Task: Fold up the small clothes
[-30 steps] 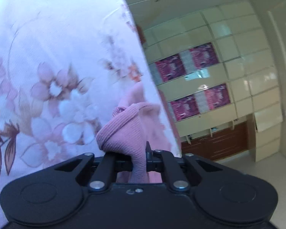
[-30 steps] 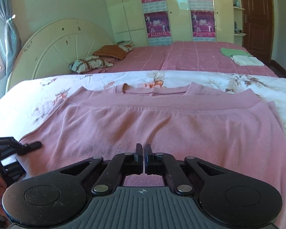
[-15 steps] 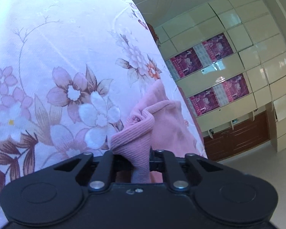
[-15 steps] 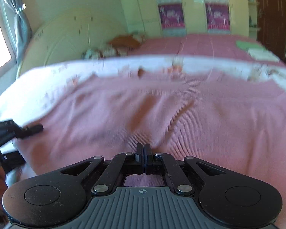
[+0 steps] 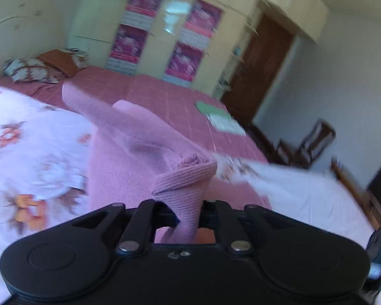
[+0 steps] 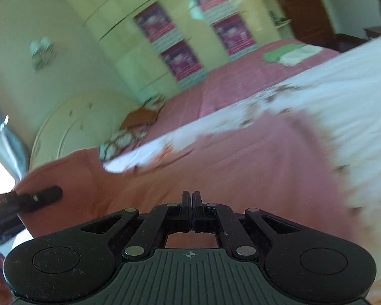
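The left tool (image 5: pixel 188 212) is clamped on a bunched ribbed edge of the pink sweater (image 5: pixel 129 157), lifted ahead of it over the bed (image 5: pixel 33 152); the right tool (image 6: pixel 191 203) pinches the near hem. Mid-fold: next, carry both edges across and lay them flat

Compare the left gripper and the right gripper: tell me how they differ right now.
The left gripper is clamped on a bunched ribbed cuff of the pink top; the right gripper has its jaws pressed together, with no cloth visible between the tips. Both are black and hover over that top.
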Tool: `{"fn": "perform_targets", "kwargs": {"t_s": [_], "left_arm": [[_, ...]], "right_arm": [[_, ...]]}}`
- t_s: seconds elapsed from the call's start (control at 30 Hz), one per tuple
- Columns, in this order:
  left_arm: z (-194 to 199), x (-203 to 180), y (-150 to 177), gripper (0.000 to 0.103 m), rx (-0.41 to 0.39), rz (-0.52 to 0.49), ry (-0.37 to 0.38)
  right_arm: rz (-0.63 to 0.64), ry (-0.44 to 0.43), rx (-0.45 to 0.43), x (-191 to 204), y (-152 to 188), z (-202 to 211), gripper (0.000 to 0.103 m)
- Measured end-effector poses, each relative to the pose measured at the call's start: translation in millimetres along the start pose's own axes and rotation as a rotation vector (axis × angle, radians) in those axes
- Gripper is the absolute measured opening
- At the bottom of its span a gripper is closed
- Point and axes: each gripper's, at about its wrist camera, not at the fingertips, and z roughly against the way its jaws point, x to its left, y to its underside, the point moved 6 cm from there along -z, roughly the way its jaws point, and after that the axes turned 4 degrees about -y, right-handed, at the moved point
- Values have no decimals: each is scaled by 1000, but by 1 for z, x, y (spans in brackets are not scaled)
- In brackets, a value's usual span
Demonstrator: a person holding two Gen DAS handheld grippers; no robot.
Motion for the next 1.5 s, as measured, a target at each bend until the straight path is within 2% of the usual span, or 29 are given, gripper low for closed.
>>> {"fn": "perform_targets", "kwargs": {"t_s": [0.1,0.13,0.17,0.2,0.23,0.27,0.3,0.33,0.37,0.4,0.47,0.53,0.63,0.77,0.93,0.97,1.07,1.23,1.3,1.43,1.5], "left_arm": [[-43,-54,39,9,129,-100,17],[-60,-71,58,15,195,-122,30],[-72,-83,73,26,254,-141,34],[-77,-95,87,30,295,-165,32],[-69,-103,88,44,264,-191,34],[-56,-108,86,60,236,-196,76],[-43,-107,82,66,208,-172,115],[-28,-98,75,72,176,-134,133],[-18,-87,68,72,151,-106,136],[-10,-74,61,72,121,-94,123],[-2,-39,44,71,50,-71,36],[-10,0,37,68,74,-38,-62],[-24,42,43,66,127,12,-142],[-34,61,58,70,187,56,-137],[-29,64,62,67,166,94,-113],[-25,65,59,67,152,86,-108],[-27,66,55,68,145,67,-94],[-31,68,51,67,147,92,-58],[-30,69,50,67,141,97,-55],[-32,72,50,67,146,97,-49],[-33,72,47,67,133,93,-45]], "right_arm": [[-83,18,-22,-41,-21,35,0],[-108,15,-21,-53,-25,44,0],[-126,10,-15,-62,-27,52,0],[-140,7,-4,-70,-28,58,0],[-154,3,13,-77,-30,62,1],[-166,-3,27,-82,-30,67,5],[-169,-7,30,-85,-31,72,13],[-165,-12,21,-87,-33,78,50],[-154,-29,1,-86,-35,84,68],[-148,-66,-5,-84,-34,87,68],[-162,-115,7,-81,-36,85,66],[-168,-177,25,-73,-38,76,55],[-133,-200,86,-56,-30,51,53],[-78,-189,177,-44,-17,13,53],[-8,-139,256,-38,-2,-16,53],[16,-116,262,-37,-1,-18,49],[38,-94,267,-36,-2,-18,48],[72,-118,322,-28,3,-32,48],[87,-90,291,-29,-2,-33,48],[-5,-122,308,-39,-1,-35,48],[5,-146,321,-34,-1,-36,47]]}}
